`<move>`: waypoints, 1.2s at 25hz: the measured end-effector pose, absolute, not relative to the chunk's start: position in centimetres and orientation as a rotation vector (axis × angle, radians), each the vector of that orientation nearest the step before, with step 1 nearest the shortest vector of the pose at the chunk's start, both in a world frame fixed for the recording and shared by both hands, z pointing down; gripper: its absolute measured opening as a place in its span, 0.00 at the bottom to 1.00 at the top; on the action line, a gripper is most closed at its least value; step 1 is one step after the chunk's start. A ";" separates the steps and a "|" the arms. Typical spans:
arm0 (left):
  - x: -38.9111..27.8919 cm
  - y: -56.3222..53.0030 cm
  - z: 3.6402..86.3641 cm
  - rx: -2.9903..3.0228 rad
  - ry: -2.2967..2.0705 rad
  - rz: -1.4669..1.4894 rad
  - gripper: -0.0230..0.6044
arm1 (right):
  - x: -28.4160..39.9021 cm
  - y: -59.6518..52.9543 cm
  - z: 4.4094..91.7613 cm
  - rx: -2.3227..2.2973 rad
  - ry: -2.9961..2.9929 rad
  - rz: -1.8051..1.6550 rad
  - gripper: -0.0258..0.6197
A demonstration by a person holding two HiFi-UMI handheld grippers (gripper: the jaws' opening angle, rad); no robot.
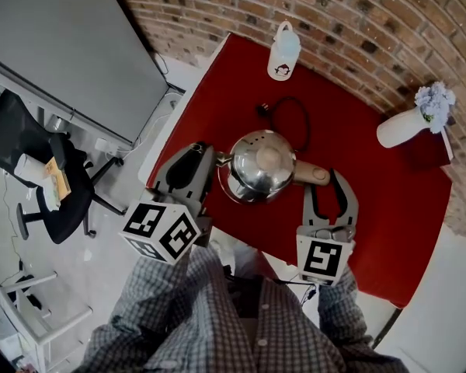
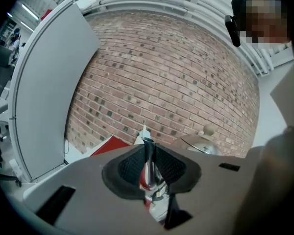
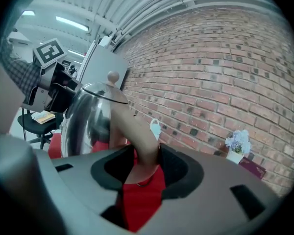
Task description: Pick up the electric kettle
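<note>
The steel electric kettle [image 1: 260, 164] with a knobbed lid is held between both grippers over the red table [image 1: 388, 231]. My left gripper [image 1: 207, 158] is shut on the kettle's thin metal spout [image 2: 148, 155], which stands upright between its black pads [image 2: 130, 168]. My right gripper [image 1: 325, 180] is shut on the beige handle [image 3: 139, 141], whose curved bar runs down between its pads [image 3: 179, 168]. The right gripper view has the shiny body [image 3: 88, 124] at the left, with red cloth showing below it.
A black power cord [image 1: 289, 115] lies on the table behind the kettle. A white jug [image 1: 283, 51] stands at the far edge, a white vase with flowers [image 1: 408, 124] at the right by the brick wall. A grey board [image 1: 62, 45] and an office chair [image 1: 50, 181] stand left of the table.
</note>
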State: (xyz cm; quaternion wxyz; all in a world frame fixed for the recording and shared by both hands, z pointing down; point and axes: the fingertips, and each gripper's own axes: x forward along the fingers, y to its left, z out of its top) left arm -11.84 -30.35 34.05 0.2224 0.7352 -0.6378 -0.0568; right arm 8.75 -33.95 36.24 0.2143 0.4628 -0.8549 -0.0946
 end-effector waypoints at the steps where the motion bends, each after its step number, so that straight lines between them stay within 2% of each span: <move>1: -11.6 -30.1 33.6 2.041 -1.754 -0.160 0.15 | 9.0 -33.6 35.8 1.292 -2.370 -0.259 0.30; 12: -8.7 -26.9 30.5 2.088 -1.678 -0.210 0.15 | 12.0 -30.2 32.6 1.338 -2.345 -0.244 0.30; 30: -9.8 -24.9 28.1 2.064 -1.692 -0.308 0.15 | 11.2 -28.2 30.0 1.359 -2.331 -0.315 0.30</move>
